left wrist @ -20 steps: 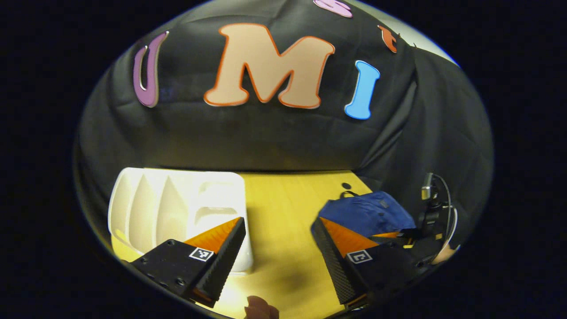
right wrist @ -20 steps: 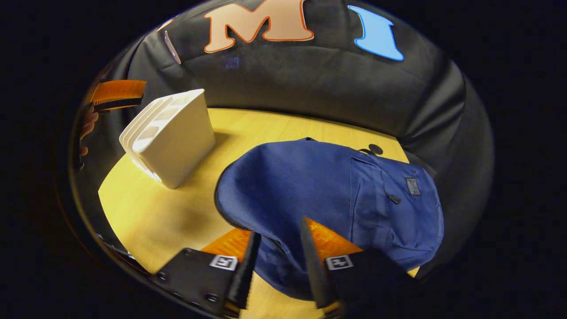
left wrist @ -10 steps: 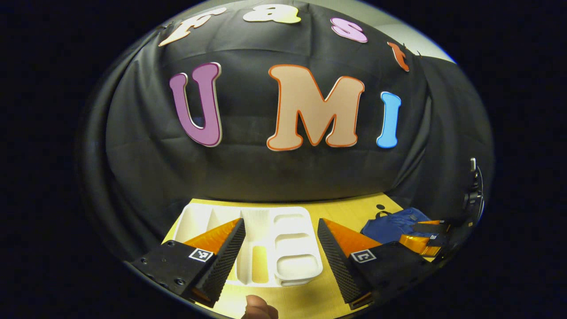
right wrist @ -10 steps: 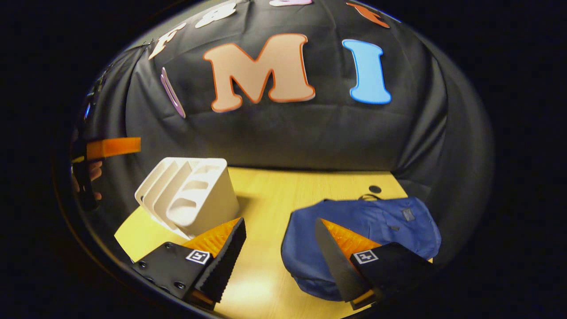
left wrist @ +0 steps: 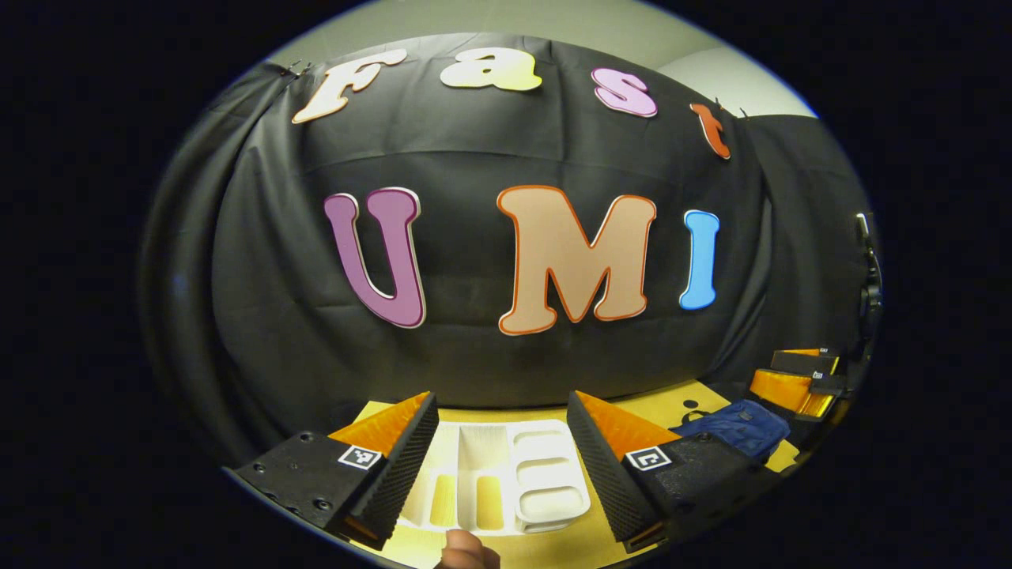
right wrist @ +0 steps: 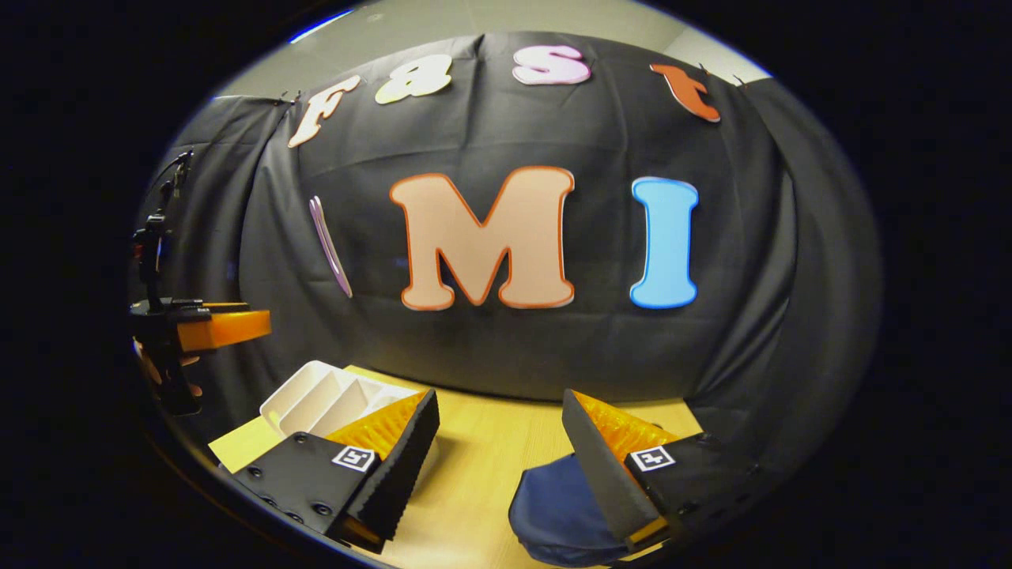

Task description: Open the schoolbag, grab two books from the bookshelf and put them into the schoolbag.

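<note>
The white bookshelf (left wrist: 506, 478) stands on the yellow wooden surface (right wrist: 482, 474) with its slots bare of books, seen between the spread fingers of the left tool (left wrist: 502, 466), which hangs above it with nothing gripped. Well to its right, the blue schoolbag (left wrist: 739, 427) lies on the surface, zipped shut as far as shows. The right tool (right wrist: 500, 470) hovers with fingers spread wide, empty, its right finger over the schoolbag's near end.

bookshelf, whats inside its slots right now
In the left gripper view the white bookshelf shows bare slots with yellow table visible through cut-outs; no books seen. Both gripper fingers cover its left and right edges.
</note>
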The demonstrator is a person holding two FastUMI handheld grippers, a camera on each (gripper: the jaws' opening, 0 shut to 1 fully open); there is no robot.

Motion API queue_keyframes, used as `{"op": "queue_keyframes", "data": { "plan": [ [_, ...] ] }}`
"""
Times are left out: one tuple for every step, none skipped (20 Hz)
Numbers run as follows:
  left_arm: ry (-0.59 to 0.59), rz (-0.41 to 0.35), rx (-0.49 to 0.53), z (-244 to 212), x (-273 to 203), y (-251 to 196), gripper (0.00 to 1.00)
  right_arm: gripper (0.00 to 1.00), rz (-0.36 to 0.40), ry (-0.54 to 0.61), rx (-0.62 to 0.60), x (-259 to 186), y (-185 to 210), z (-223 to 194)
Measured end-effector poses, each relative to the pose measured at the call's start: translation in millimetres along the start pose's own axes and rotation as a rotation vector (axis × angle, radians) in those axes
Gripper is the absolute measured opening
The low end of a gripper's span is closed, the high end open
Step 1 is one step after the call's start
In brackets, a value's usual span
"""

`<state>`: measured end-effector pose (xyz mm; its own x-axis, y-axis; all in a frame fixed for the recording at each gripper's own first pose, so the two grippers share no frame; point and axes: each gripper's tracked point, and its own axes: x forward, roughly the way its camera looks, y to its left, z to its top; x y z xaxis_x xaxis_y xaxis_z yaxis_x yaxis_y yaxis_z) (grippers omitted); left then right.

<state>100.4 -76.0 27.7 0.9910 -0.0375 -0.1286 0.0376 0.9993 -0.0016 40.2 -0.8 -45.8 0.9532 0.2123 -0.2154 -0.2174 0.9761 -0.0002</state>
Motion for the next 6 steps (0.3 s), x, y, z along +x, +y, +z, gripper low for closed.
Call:
{"op": "queue_keyframes", "data": {
  "plan": [
    [-0.013, 0.006, -0.006, 4, -5, -1, 0.96, 1.0, -0.02, -0.04, -0.004, 4, -3, 11],
    [-0.014, 0.007, -0.015, 5, -6, -3, 0.94, 1.0, -0.027, -0.077, -0.006, -6, -1, 22],
    [-0.009, -0.003, -0.024, 4, -8, -8, 0.95, 1.0, -0.024, -0.097, -0.009, -7, 2, 29],
    [-0.006, -0.012, -0.033, 2, -10, -13, 0.94, 1.0, -0.019, -0.101, -0.012, -10, 5, 28],
    [-0.005, -0.015, -0.04, 1, -10, -15, 0.94, 1.0, -0.011, -0.094, -0.017, -12, 8, 27],
    [-0.005, -0.019, -0.043, 2, -11, -17, 0.95, 1.0, -0.006, -0.09, -0.02, -13, 9, 24]
  ]
}}
